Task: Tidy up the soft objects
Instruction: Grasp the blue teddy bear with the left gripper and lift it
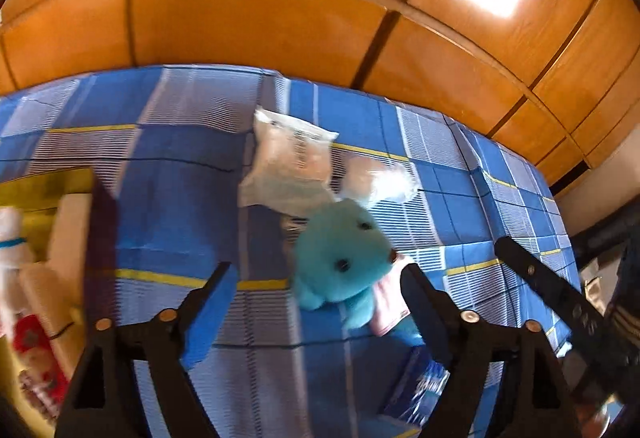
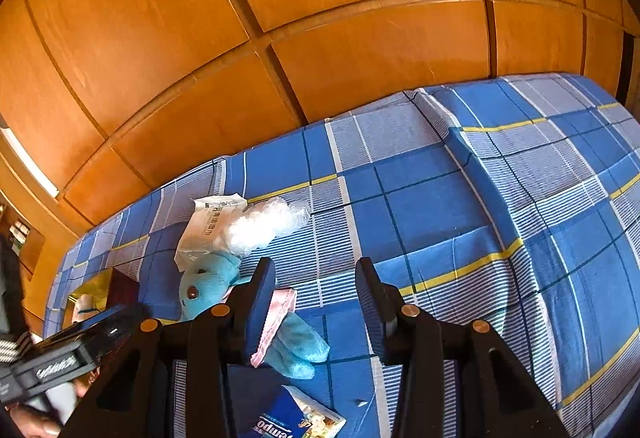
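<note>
A turquoise plush toy (image 1: 340, 258) with pink-lined ears lies on the blue checked bedsheet (image 1: 180, 198). My left gripper (image 1: 316, 270) is open, its fingers on either side of the plush and not touching it. In the right wrist view the plush (image 2: 208, 286) lies to the left, partly hidden behind the left finger. My right gripper (image 2: 314, 266) is open, with only bare sheet (image 2: 440, 198) showing between its fingers. A white plastic packet (image 1: 288, 158) and a clear bag of white fluff (image 1: 380, 178) lie just beyond the plush.
A yellow box (image 1: 44, 182) holding white and red soft items stands at the left. A blue tissue pack (image 2: 296, 418) lies near the bed's front. Wooden wardrobe doors (image 2: 320, 38) rise behind the bed. The other gripper (image 1: 540, 294) reaches in from the right.
</note>
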Tool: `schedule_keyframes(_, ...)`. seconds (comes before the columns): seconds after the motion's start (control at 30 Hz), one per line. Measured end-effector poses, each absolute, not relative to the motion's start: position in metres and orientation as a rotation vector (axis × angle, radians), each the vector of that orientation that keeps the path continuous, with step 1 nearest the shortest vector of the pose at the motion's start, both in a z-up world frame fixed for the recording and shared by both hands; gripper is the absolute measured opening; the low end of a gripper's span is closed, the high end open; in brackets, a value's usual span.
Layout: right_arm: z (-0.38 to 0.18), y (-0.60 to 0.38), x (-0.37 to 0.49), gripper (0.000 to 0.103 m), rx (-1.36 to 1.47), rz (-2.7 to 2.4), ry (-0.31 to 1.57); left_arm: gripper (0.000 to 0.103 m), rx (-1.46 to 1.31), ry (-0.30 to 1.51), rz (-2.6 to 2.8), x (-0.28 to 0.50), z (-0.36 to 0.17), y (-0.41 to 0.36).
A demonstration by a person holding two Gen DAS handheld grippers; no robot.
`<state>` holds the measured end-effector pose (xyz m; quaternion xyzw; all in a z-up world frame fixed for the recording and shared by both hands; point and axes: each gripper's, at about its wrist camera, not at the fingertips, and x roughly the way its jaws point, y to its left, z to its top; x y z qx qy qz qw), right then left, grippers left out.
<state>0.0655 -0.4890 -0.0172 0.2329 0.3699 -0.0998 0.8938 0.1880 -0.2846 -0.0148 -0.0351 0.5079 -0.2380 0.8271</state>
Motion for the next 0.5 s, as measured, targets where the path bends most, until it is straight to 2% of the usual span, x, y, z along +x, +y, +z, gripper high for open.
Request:
schedule_keyframes(0.17, -0.018, -0.491, 0.067, 0.042, 0.508, -0.195, 0.780, 0.094, -0.069, 1.111, -0.485, 0.201, -0.030, -0.309)
schedule_keyframes(0.33, -0.019, -0.494, 0.067, 0.042, 0.531, -0.191, 0.786, 0.093, -0.070, 1.138, -0.474, 0.204, -0.050, -0.326)
schedule_keyframes(0.37, -0.019, -0.495, 0.067, 0.042, 0.535, -0.190, 0.788, 0.088, -0.071, 1.136, -0.473, 0.204, -0.055, -0.327)
schedule_keyframes(0.4, -0.020, -0.495, 0.068, 0.042, 0.540, -0.188, 0.791, 0.078, -0.071, 1.132, -0.475, 0.204, -0.060, -0.328)
schedule_keyframes(0.43, -0.020, -0.495, 0.068, 0.042, 0.540, -0.189, 0.793, 0.059, -0.060, 1.135, -0.480, 0.204, -0.065, -0.329)
schedule_keyframes(0.5, -0.021, -0.495, 0.068, 0.042, 0.537, -0.191, 0.796, 0.057, -0.093, 1.109, -0.502, 0.202, -0.065, -0.322)
